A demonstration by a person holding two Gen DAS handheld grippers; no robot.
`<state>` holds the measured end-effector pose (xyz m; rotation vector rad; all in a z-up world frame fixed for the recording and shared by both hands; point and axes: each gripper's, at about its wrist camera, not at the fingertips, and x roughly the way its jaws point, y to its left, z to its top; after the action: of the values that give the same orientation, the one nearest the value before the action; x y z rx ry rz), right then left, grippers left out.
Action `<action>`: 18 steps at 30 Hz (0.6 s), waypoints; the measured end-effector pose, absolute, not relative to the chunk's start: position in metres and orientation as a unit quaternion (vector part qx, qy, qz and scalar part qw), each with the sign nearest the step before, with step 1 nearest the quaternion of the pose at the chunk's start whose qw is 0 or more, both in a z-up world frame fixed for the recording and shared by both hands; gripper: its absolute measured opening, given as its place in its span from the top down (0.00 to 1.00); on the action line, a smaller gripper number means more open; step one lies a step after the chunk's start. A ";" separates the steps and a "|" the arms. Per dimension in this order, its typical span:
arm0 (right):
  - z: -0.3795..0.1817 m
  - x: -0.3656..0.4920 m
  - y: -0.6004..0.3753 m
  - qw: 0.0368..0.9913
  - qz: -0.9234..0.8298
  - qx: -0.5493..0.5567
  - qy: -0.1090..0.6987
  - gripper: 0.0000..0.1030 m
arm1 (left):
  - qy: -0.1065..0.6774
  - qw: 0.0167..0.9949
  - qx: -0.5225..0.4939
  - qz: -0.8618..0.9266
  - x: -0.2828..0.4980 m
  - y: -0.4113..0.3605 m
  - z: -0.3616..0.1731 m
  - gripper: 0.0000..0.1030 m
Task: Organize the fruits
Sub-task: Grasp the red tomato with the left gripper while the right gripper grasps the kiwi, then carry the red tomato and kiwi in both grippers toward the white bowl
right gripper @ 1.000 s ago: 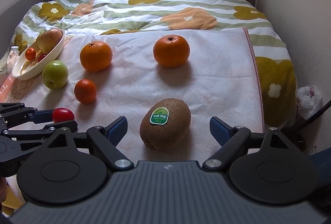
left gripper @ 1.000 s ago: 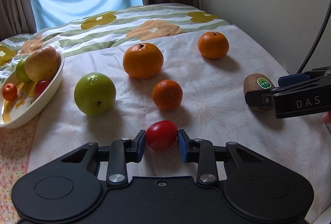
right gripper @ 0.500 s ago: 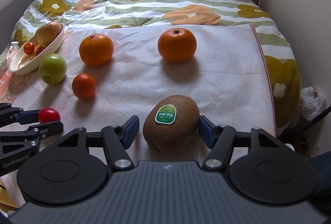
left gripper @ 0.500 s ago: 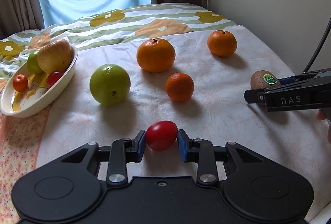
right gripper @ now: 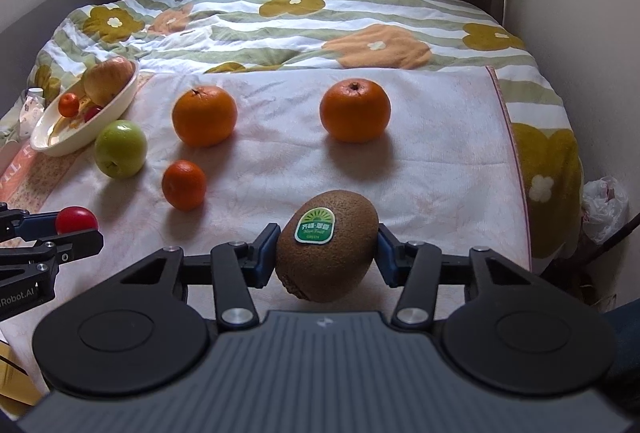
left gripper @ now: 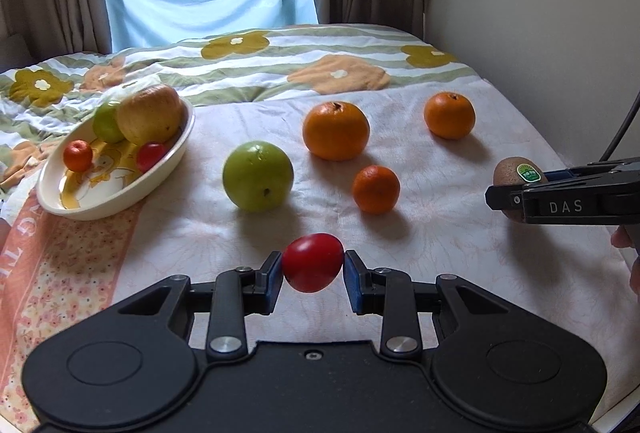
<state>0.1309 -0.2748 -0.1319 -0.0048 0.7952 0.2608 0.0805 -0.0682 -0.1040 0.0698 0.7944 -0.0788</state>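
Note:
My left gripper (left gripper: 313,267) is shut on a red tomato (left gripper: 313,261) and holds it above the cloth. My right gripper (right gripper: 327,247) is shut on a brown kiwi (right gripper: 327,245) with a green sticker, lifted off the cloth; the kiwi also shows in the left wrist view (left gripper: 516,173). On the cloth lie a green apple (left gripper: 258,175), a large orange (left gripper: 336,131), a second orange (left gripper: 449,115) and a small mandarin (left gripper: 376,183). A white oval bowl (left gripper: 120,189) at the left holds several fruits.
The fruit lies on a pale cloth (left gripper: 440,233) over a flowered quilt (left gripper: 280,53) on a bed. A wall (left gripper: 540,13) runs along the right side. Curtains and a window are at the back. A plastic bag (right gripper: 604,201) lies off the bed's right edge.
My right gripper closed on the kiwi and lifted it. My left gripper has risen and drawn back with the tomato, so the bowl and fruits sit farther right in its view.

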 end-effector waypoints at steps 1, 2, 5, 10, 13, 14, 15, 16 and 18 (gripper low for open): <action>-0.129 0.130 -0.274 0.914 0.128 -0.002 0.384 0.37 | 0.385 0.922 0.032 -0.036 0.079 -0.066 -0.101 0.65; -0.125 0.129 -0.272 0.915 0.130 -0.001 0.382 0.37 | 0.383 0.923 0.031 -0.034 0.078 -0.065 -0.098 0.65; -0.112 0.126 -0.266 0.917 0.138 -0.002 0.375 0.37 | 0.376 0.926 0.027 -0.027 0.074 -0.059 -0.088 0.65; -0.089 0.120 -0.253 0.920 0.151 -0.005 0.361 0.37 | 0.361 0.932 0.020 -0.015 0.063 -0.046 -0.068 0.65; -0.074 0.116 -0.242 0.922 0.160 -0.007 0.353 0.37 | 0.353 0.935 0.017 -0.006 0.058 -0.035 -0.058 0.65; -0.069 0.114 -0.238 0.922 0.163 -0.007 0.351 0.37 | 0.351 0.936 0.015 -0.002 0.056 -0.031 -0.054 0.65; -0.066 0.112 -0.234 0.922 0.166 -0.006 0.349 0.37 | 0.349 0.937 0.012 0.001 0.055 -0.026 -0.051 0.65; -0.061 0.111 -0.228 0.922 0.170 -0.006 0.348 0.37 | 0.346 0.938 0.011 0.005 0.053 -0.021 -0.047 0.65; -0.053 0.108 -0.217 0.922 0.176 -0.007 0.345 0.37 | 0.340 0.940 0.009 0.012 0.050 -0.011 -0.038 0.65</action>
<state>0.1082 -0.2174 -0.0526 -0.0134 0.7095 0.3612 0.0498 -0.0107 -0.0383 0.0182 0.6941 0.0249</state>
